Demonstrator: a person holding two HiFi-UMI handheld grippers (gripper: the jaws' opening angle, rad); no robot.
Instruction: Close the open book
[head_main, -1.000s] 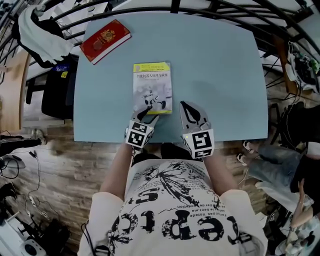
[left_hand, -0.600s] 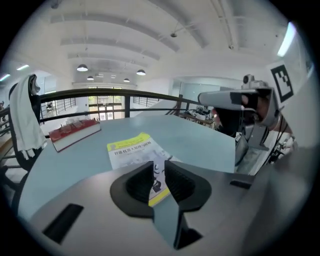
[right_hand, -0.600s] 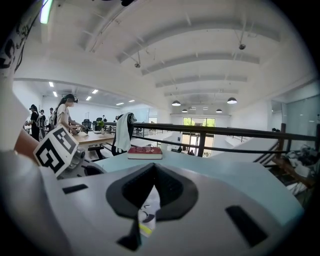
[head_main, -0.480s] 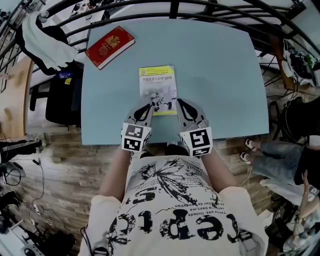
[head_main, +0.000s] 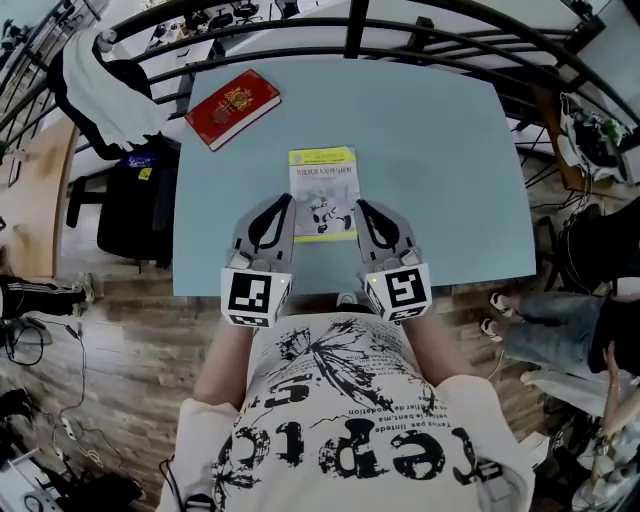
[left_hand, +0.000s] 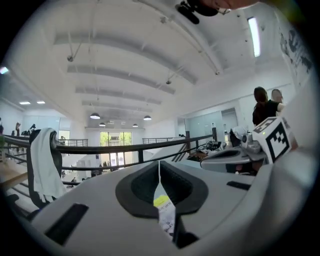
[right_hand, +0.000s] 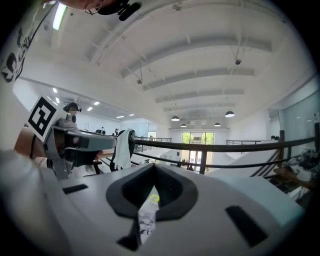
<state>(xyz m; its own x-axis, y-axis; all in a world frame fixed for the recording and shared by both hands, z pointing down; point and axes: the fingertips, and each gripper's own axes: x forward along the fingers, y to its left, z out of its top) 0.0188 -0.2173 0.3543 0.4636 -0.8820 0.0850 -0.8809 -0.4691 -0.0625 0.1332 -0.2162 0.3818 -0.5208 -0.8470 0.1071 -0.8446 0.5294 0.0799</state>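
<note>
The book (head_main: 323, 194) lies closed and flat on the table (head_main: 440, 150), directly between the left gripper (head_main: 280, 201) and the right gripper (head_main: 363, 205). Front cover faces up: yellow top band, white field, dark illustration. The left jaws have just closed fully on nothing. The right jaws also meet, empty.

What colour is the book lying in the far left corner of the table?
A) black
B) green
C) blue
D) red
D: the book at the far left corner of the table has a red cover with a gold emblem on it.
</note>
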